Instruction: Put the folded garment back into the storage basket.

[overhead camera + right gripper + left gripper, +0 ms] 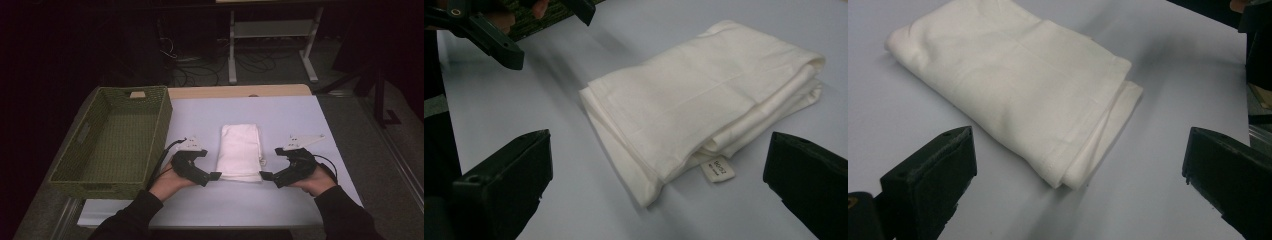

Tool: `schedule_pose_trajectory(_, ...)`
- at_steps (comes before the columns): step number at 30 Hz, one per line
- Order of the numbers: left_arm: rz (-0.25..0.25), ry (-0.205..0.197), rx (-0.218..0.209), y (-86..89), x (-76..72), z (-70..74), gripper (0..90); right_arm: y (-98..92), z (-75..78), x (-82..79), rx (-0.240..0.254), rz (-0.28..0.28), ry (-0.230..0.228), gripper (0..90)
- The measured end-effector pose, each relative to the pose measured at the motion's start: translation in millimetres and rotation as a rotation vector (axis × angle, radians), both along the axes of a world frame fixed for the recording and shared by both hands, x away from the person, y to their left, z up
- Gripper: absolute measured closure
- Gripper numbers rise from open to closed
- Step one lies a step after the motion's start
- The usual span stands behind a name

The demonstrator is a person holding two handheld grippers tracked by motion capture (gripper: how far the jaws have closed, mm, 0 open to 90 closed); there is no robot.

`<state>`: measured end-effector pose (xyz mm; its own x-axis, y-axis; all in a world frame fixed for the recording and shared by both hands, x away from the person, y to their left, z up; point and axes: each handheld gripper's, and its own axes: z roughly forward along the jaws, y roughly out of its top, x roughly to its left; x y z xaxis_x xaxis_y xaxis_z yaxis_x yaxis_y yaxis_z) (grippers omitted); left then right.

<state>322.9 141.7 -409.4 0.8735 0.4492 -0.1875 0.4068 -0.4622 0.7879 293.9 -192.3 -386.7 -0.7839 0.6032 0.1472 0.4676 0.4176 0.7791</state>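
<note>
White cloth [240, 151] folded in flat rectangle; small label [717, 168] at corner

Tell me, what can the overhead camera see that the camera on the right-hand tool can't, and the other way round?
The high view takes in the whole woven green basket left of the towel, the person's sleeves, and a white table frame on the floor behind. The right gripper view catches a small label sticking out of the folded white towel and the layered folds along its edge. Both views show the towel lying flat on the pale table, the left gripper and the right gripper, each with jaws open beside it.
</note>
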Motion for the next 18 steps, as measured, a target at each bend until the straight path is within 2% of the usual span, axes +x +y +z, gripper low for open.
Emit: schedule_pose_trajectory(18,-0.027,0.006,0.073,-10.9,-2.6,-19.2,0.1,0.7,-13.8,-5.8,-0.01,0.013,0.029,0.0)
